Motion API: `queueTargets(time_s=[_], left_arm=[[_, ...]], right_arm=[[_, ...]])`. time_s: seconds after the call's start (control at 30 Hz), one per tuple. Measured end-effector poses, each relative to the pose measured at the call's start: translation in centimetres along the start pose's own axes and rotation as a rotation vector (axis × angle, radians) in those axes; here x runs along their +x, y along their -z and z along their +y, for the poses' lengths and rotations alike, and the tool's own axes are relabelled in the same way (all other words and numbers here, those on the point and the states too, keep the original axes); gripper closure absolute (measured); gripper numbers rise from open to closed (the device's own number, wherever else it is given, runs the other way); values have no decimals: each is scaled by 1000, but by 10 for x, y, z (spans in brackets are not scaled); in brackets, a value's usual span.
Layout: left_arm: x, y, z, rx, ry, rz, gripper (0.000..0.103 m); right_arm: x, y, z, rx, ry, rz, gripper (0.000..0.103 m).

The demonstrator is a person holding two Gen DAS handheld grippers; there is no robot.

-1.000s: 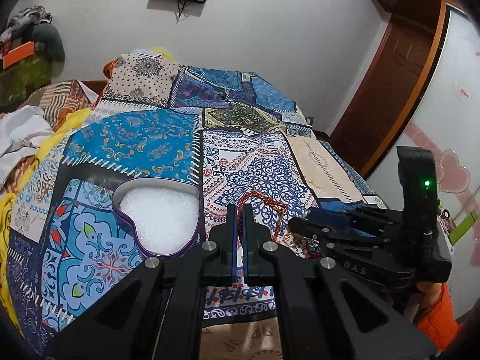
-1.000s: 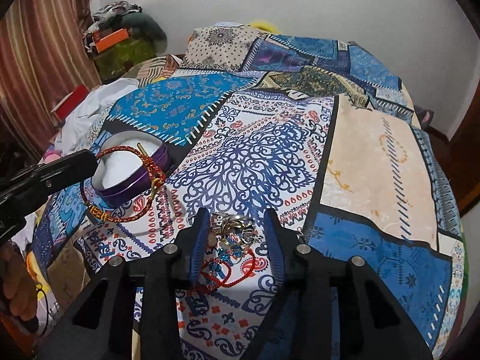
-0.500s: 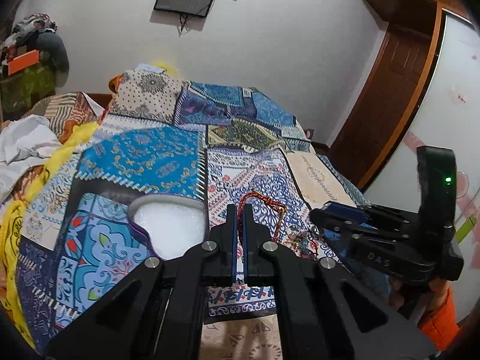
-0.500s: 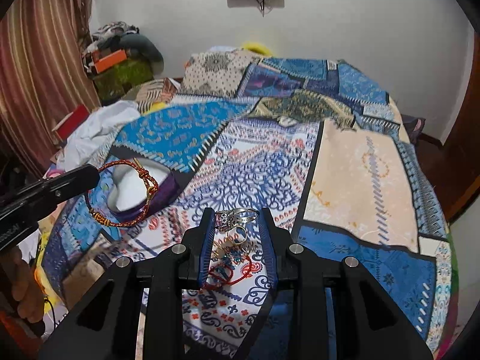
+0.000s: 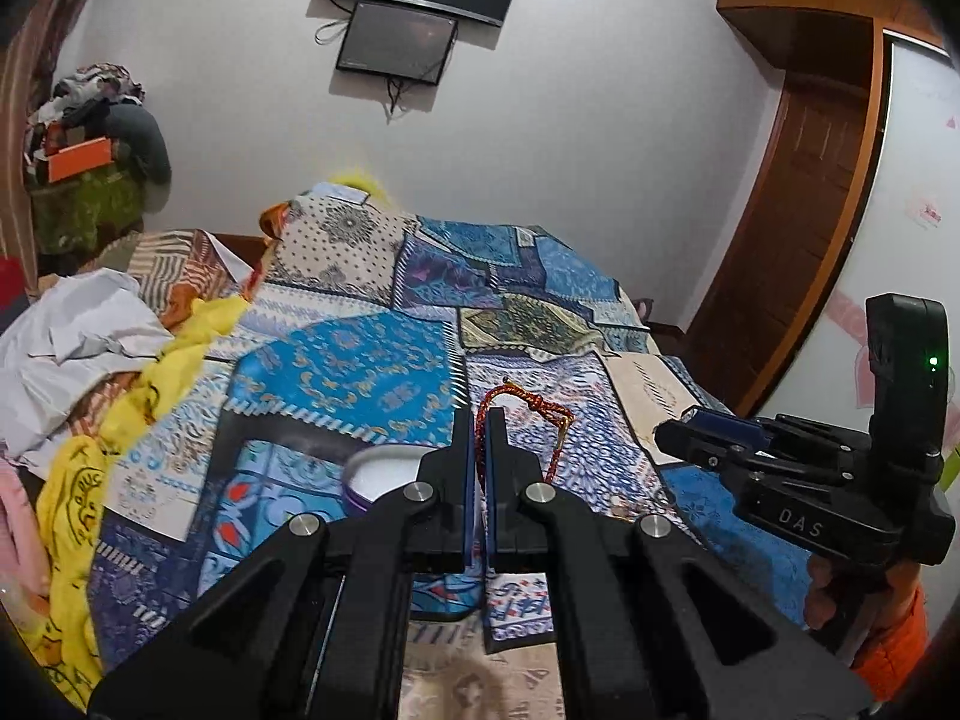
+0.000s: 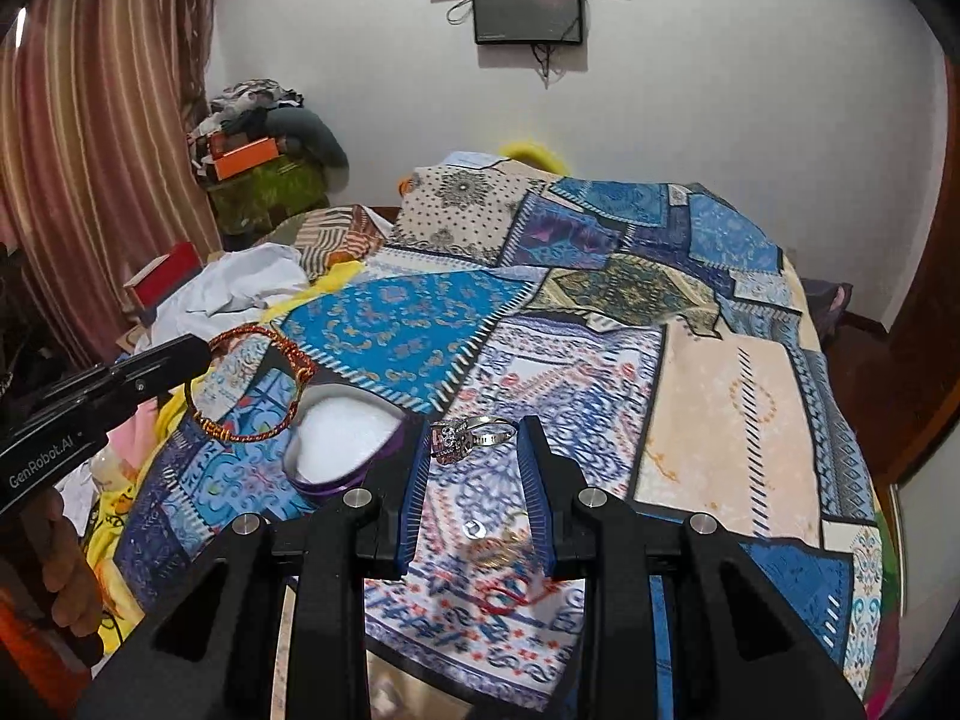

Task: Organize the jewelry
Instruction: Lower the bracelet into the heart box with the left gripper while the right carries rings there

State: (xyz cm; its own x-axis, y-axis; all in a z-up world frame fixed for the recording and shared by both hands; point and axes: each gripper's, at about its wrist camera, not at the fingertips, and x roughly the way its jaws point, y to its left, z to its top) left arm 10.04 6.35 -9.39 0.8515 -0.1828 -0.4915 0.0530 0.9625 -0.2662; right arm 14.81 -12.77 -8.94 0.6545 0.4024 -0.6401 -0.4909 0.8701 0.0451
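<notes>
Patchwork bedding [image 6: 720, 396] in blues, creams and reds covers the bed under both tools, below a white wall [image 6: 750, 90] with two dark screens. From the right wrist view, a silver ring [image 6: 471, 435] with a jewelled top sits between the tips of the right gripper [image 6: 474, 444]; its blue-padded fingers [image 6: 417, 492] stand moderately apart, the ring touching the left pad and reaching toward the right one, seemingly held across them, raised above the cloth. At about 6 o'clock from the ring, blurred loose jewellery [image 6: 498, 546] lies on the bedding. At 9 o'clock, a heart-shaped purple box [image 6: 345, 441] with a white lining rests open on the quilt. Beyond it, at 10 o'clock, a red and gold braided bracelet [image 6: 252, 384] hangs from the left gripper [image 5: 480, 420], whose fingers are pressed nearly together on the cord, the loop in the air above the box's far-left edge. Crumpled white and yellow cloths [image 5: 102, 360] lie at the bed's left edge.
</notes>
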Motion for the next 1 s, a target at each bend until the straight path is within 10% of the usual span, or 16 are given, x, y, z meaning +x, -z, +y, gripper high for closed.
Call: queueTargets(time_s=[1.0], left_arm=[[96, 30, 58, -106, 65, 225, 102]], right_arm=[[93, 3, 58, -51, -145, 181, 76]])
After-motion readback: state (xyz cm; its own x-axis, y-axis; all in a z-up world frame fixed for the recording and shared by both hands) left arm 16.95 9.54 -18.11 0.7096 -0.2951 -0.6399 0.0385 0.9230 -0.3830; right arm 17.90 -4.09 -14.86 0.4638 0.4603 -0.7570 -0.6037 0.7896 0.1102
